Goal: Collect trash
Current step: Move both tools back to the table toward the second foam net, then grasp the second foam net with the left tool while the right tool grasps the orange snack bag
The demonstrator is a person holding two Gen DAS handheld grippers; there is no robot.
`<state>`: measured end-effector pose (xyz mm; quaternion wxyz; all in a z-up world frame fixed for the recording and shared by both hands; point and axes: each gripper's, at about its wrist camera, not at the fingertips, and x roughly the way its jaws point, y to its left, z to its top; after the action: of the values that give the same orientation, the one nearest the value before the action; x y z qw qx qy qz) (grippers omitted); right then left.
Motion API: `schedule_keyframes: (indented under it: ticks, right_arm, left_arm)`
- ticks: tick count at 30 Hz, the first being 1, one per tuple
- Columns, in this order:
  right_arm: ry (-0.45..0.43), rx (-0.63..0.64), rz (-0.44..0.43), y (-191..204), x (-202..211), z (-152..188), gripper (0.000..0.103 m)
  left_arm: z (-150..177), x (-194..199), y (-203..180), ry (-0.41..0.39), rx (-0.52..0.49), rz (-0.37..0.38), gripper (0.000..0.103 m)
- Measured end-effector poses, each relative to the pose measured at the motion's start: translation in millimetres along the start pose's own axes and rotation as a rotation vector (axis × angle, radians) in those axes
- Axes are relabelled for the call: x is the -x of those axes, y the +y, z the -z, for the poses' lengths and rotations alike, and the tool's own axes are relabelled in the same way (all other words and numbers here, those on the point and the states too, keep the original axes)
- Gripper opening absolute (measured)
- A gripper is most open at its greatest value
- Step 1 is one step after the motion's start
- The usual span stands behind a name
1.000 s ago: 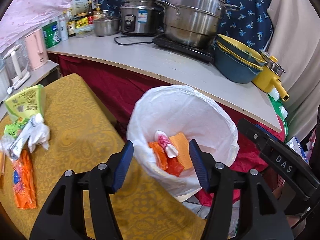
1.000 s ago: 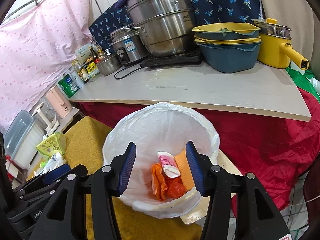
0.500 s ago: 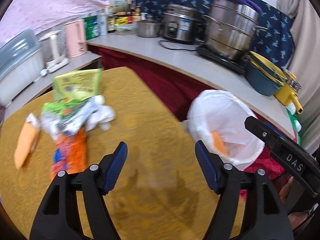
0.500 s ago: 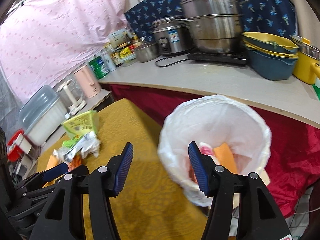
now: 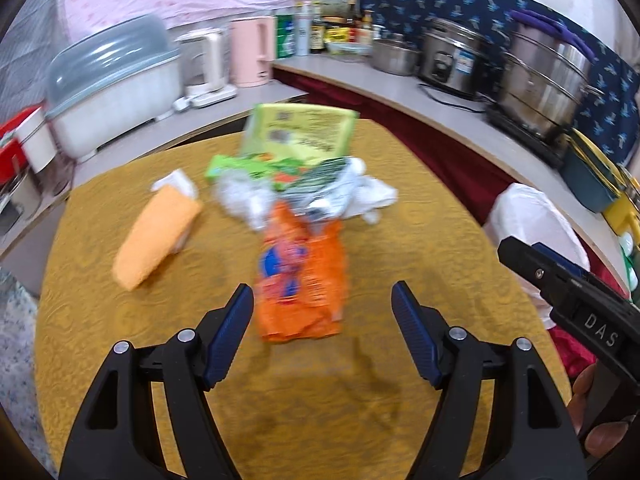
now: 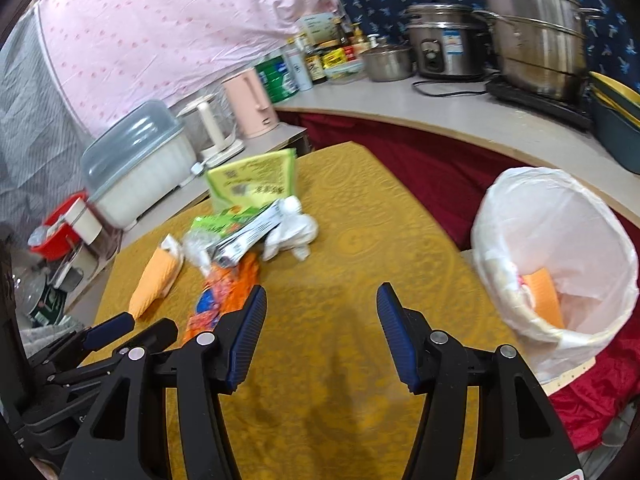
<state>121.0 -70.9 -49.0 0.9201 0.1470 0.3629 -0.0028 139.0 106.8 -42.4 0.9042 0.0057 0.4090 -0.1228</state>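
Trash lies in a heap on the yellow-clothed table (image 5: pixel 420 216): an orange snack wrapper (image 5: pixel 302 280), an orange sponge-like piece (image 5: pixel 156 236), crumpled white tissue (image 5: pixel 372 196), green wrappers (image 5: pixel 256 168) and a yellow-green packet (image 5: pixel 300 132). My left gripper (image 5: pixel 322 328) is open and empty, just short of the orange wrapper. My right gripper (image 6: pixel 320 332) is open and empty above the table (image 6: pixel 360 240), with the heap (image 6: pixel 248 232) to its left. The white-lined bin (image 6: pixel 560 256) stands off the table's right edge and holds orange and pink trash; it also shows in the left wrist view (image 5: pixel 536 220).
A grey counter (image 6: pixel 460 112) curves behind with a steel steamer pot (image 6: pixel 536 28), rice cooker (image 6: pixel 444 40), bottles, pink kettle (image 6: pixel 250 100) and a lidded plastic box (image 6: pixel 136 160). Red cloth (image 6: pixel 424 160) hangs below the counter. Blue and yellow bowls (image 5: pixel 592 176) sit at the far right.
Both grippers have swung left from above the bin to over the table. The trash heap has come to lie in front of the left gripper. Both stay open and empty.
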Motion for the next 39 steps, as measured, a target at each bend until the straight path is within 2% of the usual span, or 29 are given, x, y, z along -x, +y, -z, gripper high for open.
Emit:
schedule_keyframes:
  ticks: [7, 15, 23, 33, 37, 39]
  right_arm:
    - [0.051, 0.04, -0.026, 40.9, -30.3, 8.9, 0.056]
    - [0.109, 0.045, -0.03, 60.9, -66.2, 15.4, 0.056]
    - [0.159, 0.049, -0.025, 78.0, -103.1, 23.3, 0.062]
    - [0.197, 0.065, -0.008, 92.6, -134.4, 30.6, 0.063]
    - [0.202, 0.068, 0.0, 93.4, -139.1, 33.1, 0.063]
    - [0.202, 0.077, 0.002, 94.3, -139.9, 33.8, 0.063]
  left_arm:
    - [8.7, -2.2, 60.0, 0.011, 0.068, -0.056, 0.073]
    - [15.7, -16.9, 110.2, 0.032, 0.107, -0.1, 0.081]
    - [9.8, -44.1, 146.5, 0.042, 0.058, -0.165, 0.085]
    - [0.2, -78.0, 177.2, 0.05, 0.027, -0.152, 0.085]
    - [0.0, -91.2, 184.2, 0.063, 0.036, -0.148, 0.079]
    - [1.1, -96.3, 184.7, 0.08, 0.033, -0.135, 0.066]
